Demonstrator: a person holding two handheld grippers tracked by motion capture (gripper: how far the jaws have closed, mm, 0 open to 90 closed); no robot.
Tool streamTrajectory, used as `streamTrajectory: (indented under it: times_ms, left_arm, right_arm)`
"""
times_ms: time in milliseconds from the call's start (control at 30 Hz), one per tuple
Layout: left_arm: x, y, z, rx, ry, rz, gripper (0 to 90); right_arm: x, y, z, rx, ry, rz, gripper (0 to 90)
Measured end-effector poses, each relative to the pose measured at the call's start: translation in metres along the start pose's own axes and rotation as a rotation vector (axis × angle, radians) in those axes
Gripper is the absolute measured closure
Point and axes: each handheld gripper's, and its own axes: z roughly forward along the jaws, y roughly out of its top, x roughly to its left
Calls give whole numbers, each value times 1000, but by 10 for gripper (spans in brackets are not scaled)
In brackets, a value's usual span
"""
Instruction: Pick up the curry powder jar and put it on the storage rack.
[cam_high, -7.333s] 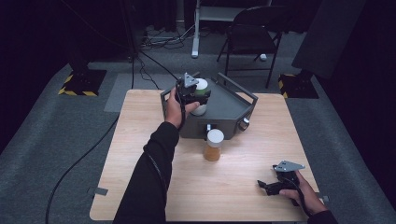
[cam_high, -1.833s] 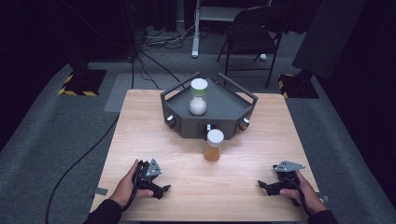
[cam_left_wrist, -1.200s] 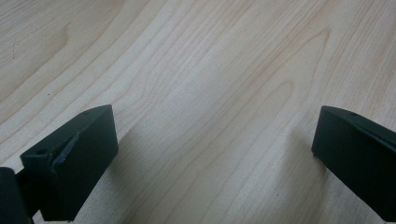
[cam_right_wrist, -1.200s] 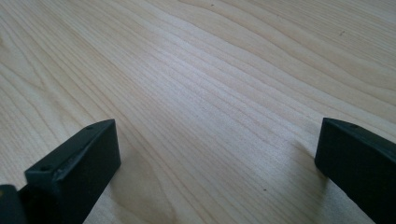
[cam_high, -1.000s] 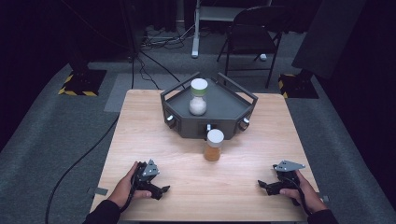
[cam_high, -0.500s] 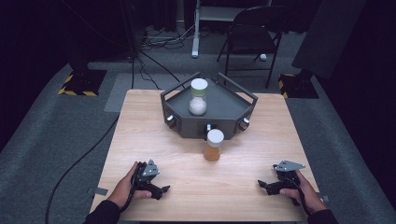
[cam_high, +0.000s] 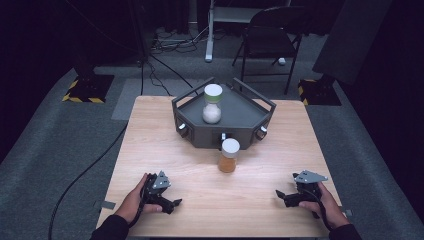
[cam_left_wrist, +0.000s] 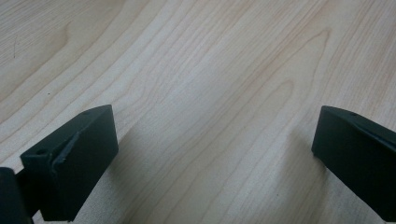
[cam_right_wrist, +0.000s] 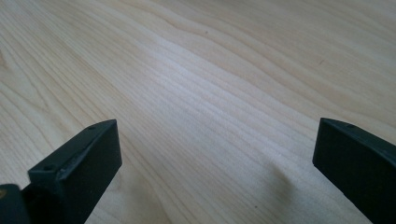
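Both grippers, left gripper (cam_high: 172, 204) and right gripper (cam_high: 281, 195), sit wide open and empty on the table (cam_high: 150, 130). Amber jar (cam_high: 229, 155) stands just in front of the grey tray (cam_high: 248, 124) holding the white jar (cam_high: 212, 103); looks top-heavy, so a sloppy reach could probably tip it.

Tray at the table's (cam_high: 150, 130) far edge, two jars, grippers at the near corners.
One jar (cam_high: 212, 104) stands in the tray (cam_high: 250, 112); the other jar (cam_high: 229, 156) stands on the table just before it. Left gripper (cam_high: 172, 203) lies near the near-left corner, right gripper (cam_high: 281, 195) near the near-right corner.
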Motion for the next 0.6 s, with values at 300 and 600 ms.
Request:
streamTrajectory:
  times_ms: [300, 600]
  left_arm:
    - [0, 0, 0, 0, 0, 0, 3]
    - [0, 0, 0, 1, 0, 2, 3]
  right_arm:
    - [10, 11, -7, -64, -26, -25, 15]
    - [14, 23, -9, -104, -17, -43, 15]
